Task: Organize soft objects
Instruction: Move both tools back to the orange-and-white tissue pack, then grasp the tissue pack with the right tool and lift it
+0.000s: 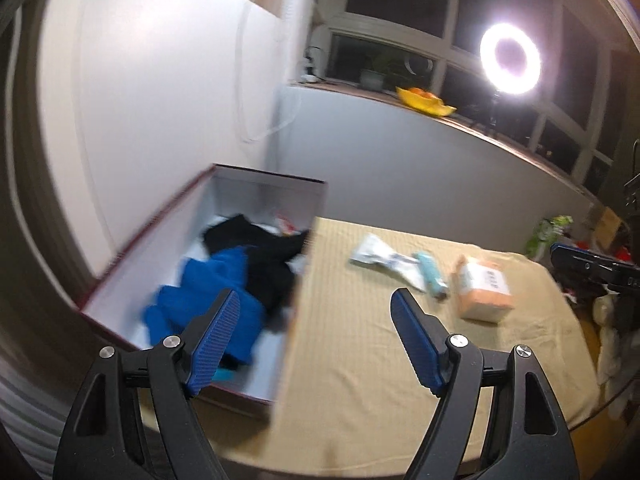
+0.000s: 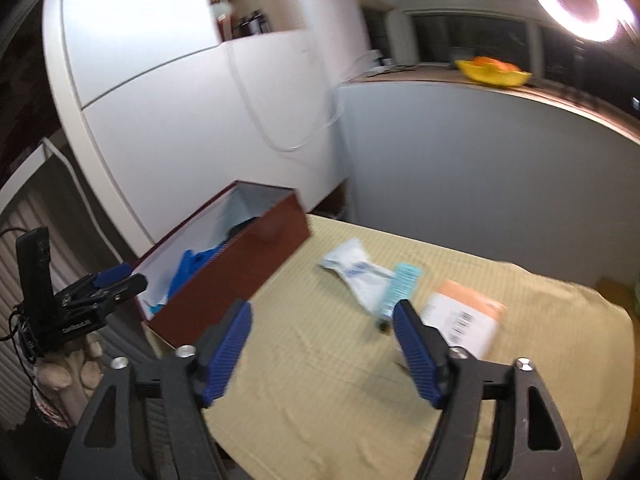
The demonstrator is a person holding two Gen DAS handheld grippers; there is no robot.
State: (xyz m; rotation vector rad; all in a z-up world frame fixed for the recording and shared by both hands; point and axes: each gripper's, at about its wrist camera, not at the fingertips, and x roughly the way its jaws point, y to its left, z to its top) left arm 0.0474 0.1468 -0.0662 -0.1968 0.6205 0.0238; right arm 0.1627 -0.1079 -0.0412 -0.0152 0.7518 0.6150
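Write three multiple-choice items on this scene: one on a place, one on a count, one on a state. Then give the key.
1. Where does the blue cloth lie?
A. inside the red box
B. on the tan cover
C. on the windowsill

2. How many packaged items lie on the tan cover?
A. one
B. three
C. five

3. How does the left gripper stand?
A. shut on the blue cloth
B. shut on nothing
C. open and empty

Key:
1 A: the blue cloth sits in the box beside a black cloth.
2 B: white pouch, teal tube and orange packet.
3 C: its pads stand wide apart with nothing between them.
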